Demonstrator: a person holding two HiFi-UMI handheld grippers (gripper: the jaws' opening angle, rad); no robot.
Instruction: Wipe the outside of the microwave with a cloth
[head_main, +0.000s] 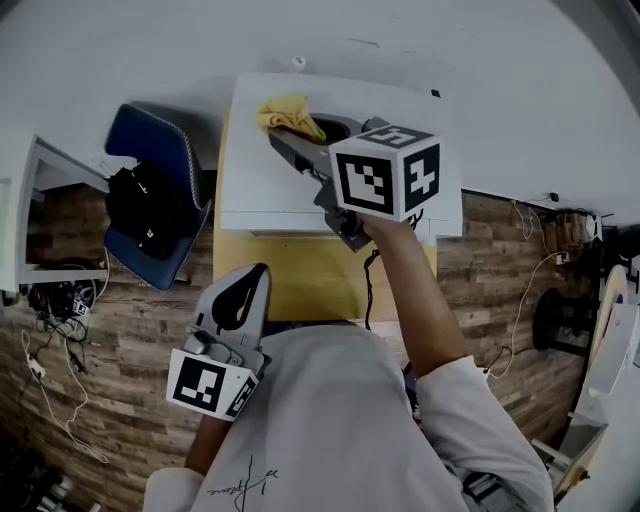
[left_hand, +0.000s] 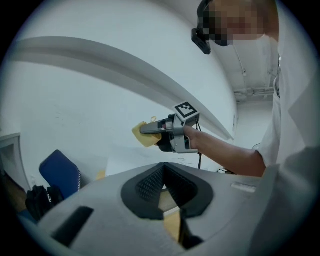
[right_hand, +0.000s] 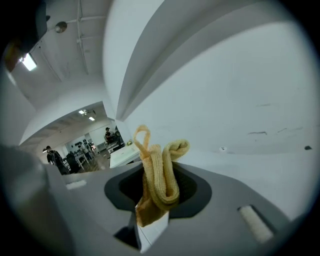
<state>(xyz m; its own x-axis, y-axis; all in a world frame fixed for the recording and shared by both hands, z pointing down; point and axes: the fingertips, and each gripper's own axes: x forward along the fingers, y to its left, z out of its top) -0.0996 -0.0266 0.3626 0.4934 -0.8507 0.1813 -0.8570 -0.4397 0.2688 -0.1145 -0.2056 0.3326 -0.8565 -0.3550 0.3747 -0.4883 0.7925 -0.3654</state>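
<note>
I'm on the wiping step. The right gripper (head_main: 284, 140) has its jaws clamped on the yellow cloth (head_main: 285, 112) over the upper left corner of the white microwave (head_main: 300, 195); I can't tell whether the cloth touches. The left gripper (head_main: 257, 282) hangs at lower left, jaws together on nothing. Next I'd press down and sweep right, where the top is open. The wall sits just behind, with a blue chair (head_main: 150, 200) to the left.

Wall (head_main: 450, 50) behind microwave (head_main: 262, 185) (chair (head_main: 160, 145) leftward)

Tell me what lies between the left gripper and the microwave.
In the head view, only a bare strip of yellow tabletop lies between left gripper and microwave.
</note>
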